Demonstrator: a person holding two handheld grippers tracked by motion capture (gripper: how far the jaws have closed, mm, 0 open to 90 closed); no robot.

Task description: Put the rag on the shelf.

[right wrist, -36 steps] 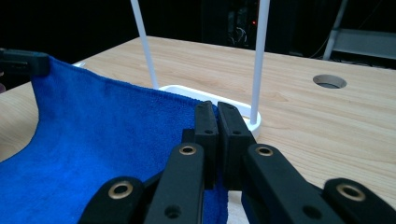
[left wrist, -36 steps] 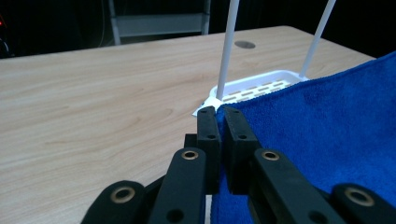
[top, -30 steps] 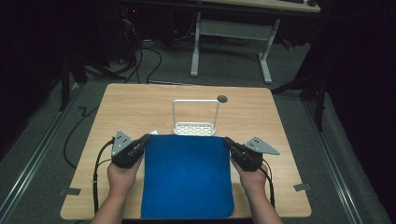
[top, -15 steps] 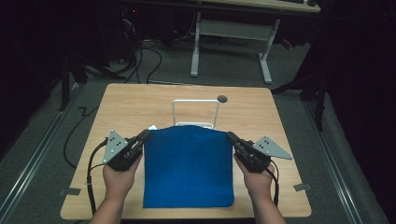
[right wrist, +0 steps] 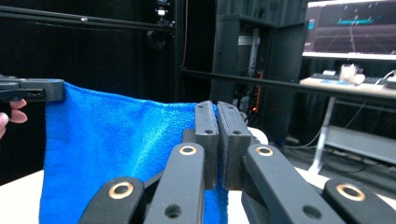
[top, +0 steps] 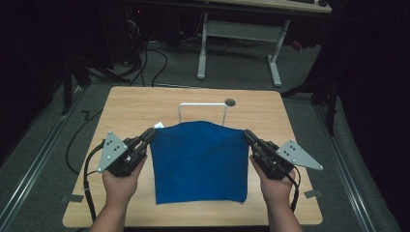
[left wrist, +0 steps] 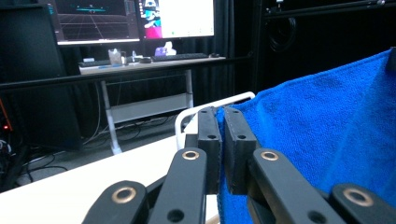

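Dark room, cables on grey floor, pale wooden bench (top: 145, 104). A blue cloth (top: 200, 162) is now rising off it, far edge lifted in front of the white rack (top: 203, 110). Left gripper (top: 147, 137) and right gripper (top: 249, 137) are each pinching a far corner, probably readying to drape it over the rack.

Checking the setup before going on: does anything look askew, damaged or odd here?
Nothing stands out. The blue terry cloth hangs flat and unwrinkled, its two far corners pinched by the left gripper and right gripper, before the upright white wire rack on the wooden table.
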